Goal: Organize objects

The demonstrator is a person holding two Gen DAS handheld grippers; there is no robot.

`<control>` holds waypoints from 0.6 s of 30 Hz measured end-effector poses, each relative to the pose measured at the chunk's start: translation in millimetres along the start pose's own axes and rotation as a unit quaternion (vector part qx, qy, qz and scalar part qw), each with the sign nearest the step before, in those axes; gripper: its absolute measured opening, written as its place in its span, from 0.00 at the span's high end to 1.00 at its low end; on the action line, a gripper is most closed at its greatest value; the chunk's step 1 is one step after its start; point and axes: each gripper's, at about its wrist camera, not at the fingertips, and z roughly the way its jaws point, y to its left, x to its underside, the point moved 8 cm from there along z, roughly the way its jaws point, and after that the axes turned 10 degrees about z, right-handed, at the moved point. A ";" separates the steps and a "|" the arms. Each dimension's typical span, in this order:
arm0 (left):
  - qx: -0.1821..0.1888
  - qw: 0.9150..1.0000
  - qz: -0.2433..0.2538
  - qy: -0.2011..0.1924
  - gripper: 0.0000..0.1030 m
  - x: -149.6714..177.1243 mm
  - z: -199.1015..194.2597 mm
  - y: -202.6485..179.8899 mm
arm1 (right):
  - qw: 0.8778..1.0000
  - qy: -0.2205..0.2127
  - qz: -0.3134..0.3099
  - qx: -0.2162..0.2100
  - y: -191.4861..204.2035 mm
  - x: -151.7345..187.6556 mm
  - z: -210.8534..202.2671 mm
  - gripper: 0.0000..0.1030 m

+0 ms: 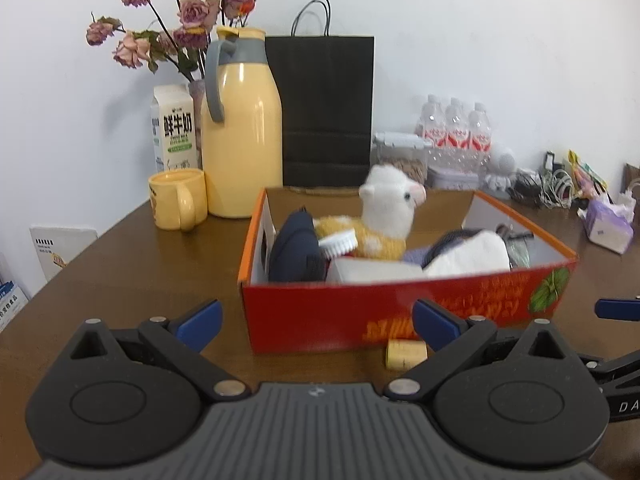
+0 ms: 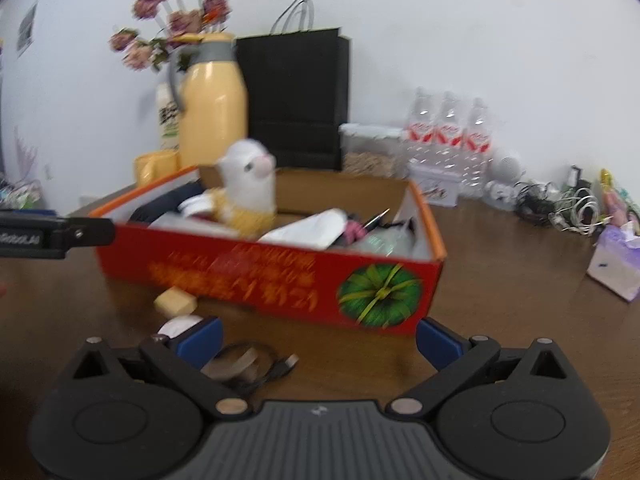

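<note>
**Both grippers standing open in front of the red box**

The left gripper [image 1: 318, 326] is hovering low over the brown table [image 1: 132, 264], its blue fingers spread wide and holding nothing. The right gripper [image 2: 318, 338] is doing the same, jaws wide apart and empty. Just before it a black cable [image 2: 260, 364] is lying on the table, with a small white round thing [image 2: 178, 325] beside it, too blurred to tell. A little further, a pale cork-like piece [image 1: 406, 354] is resting just beside the front wall of the red box [image 1: 320, 316]. Inside the box a plush alpaca [image 1: 390, 204] is sitting upright among a dark pouch [image 1: 296, 250], a white brush [image 1: 340, 242] and white cloth. Behind the box a yellow mug [image 1: 178, 198], a yellow jug [image 1: 240, 136], a milk carton [image 1: 174, 128], a black paper bag [image 1: 326, 108] and water bottles [image 1: 458, 132] are standing near the wall.
</note>
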 end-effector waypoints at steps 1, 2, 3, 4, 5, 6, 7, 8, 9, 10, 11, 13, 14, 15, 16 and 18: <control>0.002 1.000 0.000 0.003 0.00 3.0 -1.5 0.2 | 1.000 0.002 -0.004 -0.006 4.1 4.0 -1.9 0.00; 0.005 1.000 -0.001 0.007 0.00 6.7 -3.1 0.4 | 1.000 0.004 -0.008 -0.011 8.1 7.0 -3.5 0.01; 0.007 1.000 -0.001 0.011 0.00 10.5 -4.5 0.7 | 1.000 0.007 -0.013 -0.018 12.4 9.8 -4.9 0.02; 0.008 1.000 -0.002 0.015 0.00 14.2 -5.5 1.0 | 1.000 0.010 -0.017 -0.023 16.2 12.0 -5.2 0.03; 0.009 1.000 -0.002 0.019 0.00 18.5 -6.6 1.3 | 0.999 0.014 -0.021 -0.028 20.6 14.6 -5.0 0.07; 0.010 1.000 -0.002 0.021 0.00 23.0 -7.5 1.5 | 0.999 0.018 -0.025 -0.033 25.2 16.4 -3.9 0.09; 0.012 1.000 -0.002 0.024 0.00 26.5 -8.4 2.0 | 0.999 0.023 -0.029 -0.037 29.1 18.8 -2.9 0.13; 0.014 1.000 -0.002 0.027 0.00 30.8 -9.0 2.4 | 0.998 0.028 -0.032 -0.042 33.7 20.6 -1.2 0.19; 0.015 0.999 -0.003 0.028 0.00 33.6 -9.4 3.3 | 0.998 0.032 -0.036 -0.047 38.2 22.1 0.0 0.26; 0.016 0.999 -0.003 0.029 0.00 36.6 -10.3 4.0 | 0.997 0.035 -0.039 -0.052 42.1 22.8 1.7 0.29; 0.016 0.999 -0.004 0.029 0.00 38.4 -10.7 5.1 | 0.997 0.039 -0.042 -0.057 45.7 23.7 2.9 0.35; 0.017 0.999 -0.008 0.028 0.00 40.8 -11.8 6.8 | 0.996 0.048 -0.045 -0.063 51.4 25.8 6.4 0.42; 0.018 0.999 -0.010 0.027 0.00 41.1 -12.3 7.4 | 0.996 0.050 -0.044 -0.063 52.8 26.0 7.9 0.43; 0.019 0.999 -0.011 0.026 0.00 41.7 -12.4 7.8 | 0.996 0.050 -0.043 -0.064 53.8 26.0 9.0 0.47; 0.020 0.999 -0.012 0.025 0.00 42.4 -12.0 7.9 | 0.996 0.051 -0.042 -0.063 54.3 25.9 9.8 0.50; 0.021 0.999 -0.012 0.027 0.00 43.8 -10.8 7.1 | 0.996 0.058 -0.039 -0.059 54.0 26.7 13.2 0.63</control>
